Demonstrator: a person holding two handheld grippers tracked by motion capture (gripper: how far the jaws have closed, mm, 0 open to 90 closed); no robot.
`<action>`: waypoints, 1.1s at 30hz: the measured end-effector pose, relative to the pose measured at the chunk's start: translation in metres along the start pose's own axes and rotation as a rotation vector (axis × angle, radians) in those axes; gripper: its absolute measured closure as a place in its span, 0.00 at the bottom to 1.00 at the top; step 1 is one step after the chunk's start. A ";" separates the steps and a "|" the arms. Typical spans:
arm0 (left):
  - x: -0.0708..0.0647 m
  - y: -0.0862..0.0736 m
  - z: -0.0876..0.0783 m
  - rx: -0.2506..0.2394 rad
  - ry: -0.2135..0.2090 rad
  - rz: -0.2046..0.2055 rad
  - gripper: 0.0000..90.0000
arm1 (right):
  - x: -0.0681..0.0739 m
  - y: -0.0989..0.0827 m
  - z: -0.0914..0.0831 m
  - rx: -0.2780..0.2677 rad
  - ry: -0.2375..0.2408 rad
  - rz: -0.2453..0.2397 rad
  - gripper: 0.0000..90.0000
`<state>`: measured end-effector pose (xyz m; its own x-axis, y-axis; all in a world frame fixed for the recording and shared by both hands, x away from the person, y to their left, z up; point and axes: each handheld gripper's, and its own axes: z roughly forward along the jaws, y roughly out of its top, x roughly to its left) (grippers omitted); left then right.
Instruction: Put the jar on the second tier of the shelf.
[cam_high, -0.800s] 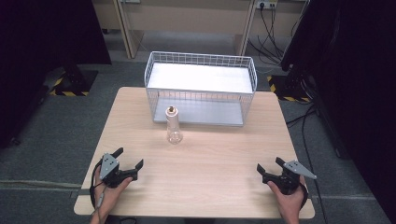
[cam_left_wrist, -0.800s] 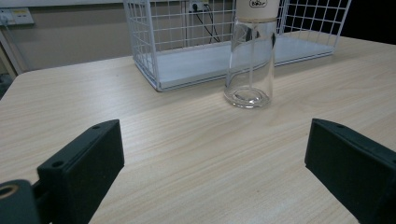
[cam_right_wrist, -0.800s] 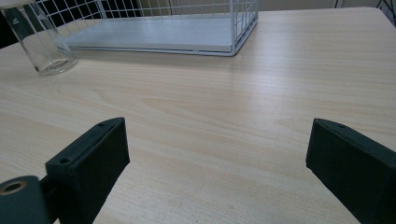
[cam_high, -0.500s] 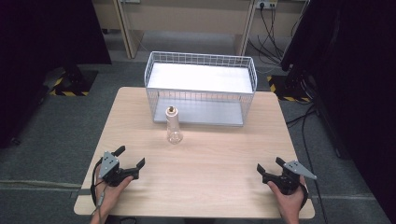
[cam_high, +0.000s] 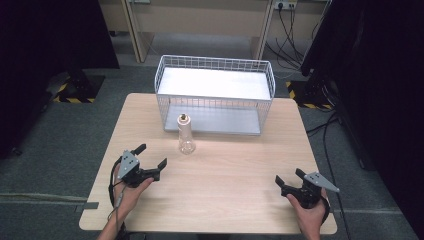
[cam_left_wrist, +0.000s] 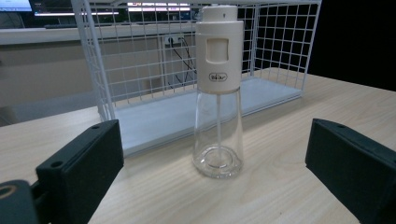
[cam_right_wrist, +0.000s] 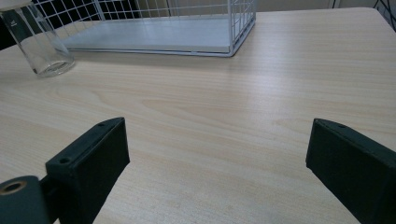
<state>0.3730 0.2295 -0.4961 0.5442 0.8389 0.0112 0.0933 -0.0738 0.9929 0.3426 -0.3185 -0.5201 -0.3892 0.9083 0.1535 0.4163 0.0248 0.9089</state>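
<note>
Tabletop (cam_high: 235, 180) of pale wood spans the middle of the high view, with a white wire basket (cam_high: 215, 95) standing at its far edge, upper centre of the frame. Just in front of the basket's left half, apart from the wire, stands a clear glass oil spray bottle (cam_high: 186, 134) with a cream pump head, upright, its long axis vertical.

Lower left of the frame, the left gripper (cam_high: 151, 160) is held above the table with its jaws spread wide and nothing between them. It points up and to the right, toward the bottle, which lies near it and dead ahead between the jaws in the left gripper view (cam_left_wrist: 218, 93). Lower right, the right gripper (cam_high: 288, 178) is likewise released and empty, well apart from the bottle, which sits at the far upper left of its own view (cam_right_wrist: 39, 44). The left hand looks the likelier one to reach, closing level on the glass body.

A small logo plate sits on the pump collar, too small to read.
</note>
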 end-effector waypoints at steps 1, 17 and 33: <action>0.000 0.001 0.002 -0.002 0.001 0.003 0.04 | 0.000 0.000 0.000 0.001 0.001 0.000 0.07; -0.004 0.016 0.039 -0.013 -0.016 0.027 0.07 | 0.000 0.000 0.000 0.002 0.001 0.001 0.07; -0.004 0.024 0.077 0.014 -0.031 0.038 0.15 | 0.000 0.000 0.000 0.003 0.002 0.003 0.07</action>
<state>0.4373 0.1834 -0.4813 0.5735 0.8179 0.0453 0.0835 -0.1134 0.9900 0.3430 -0.3187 -0.5202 -0.3893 0.9077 0.1567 0.4196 0.0233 0.9074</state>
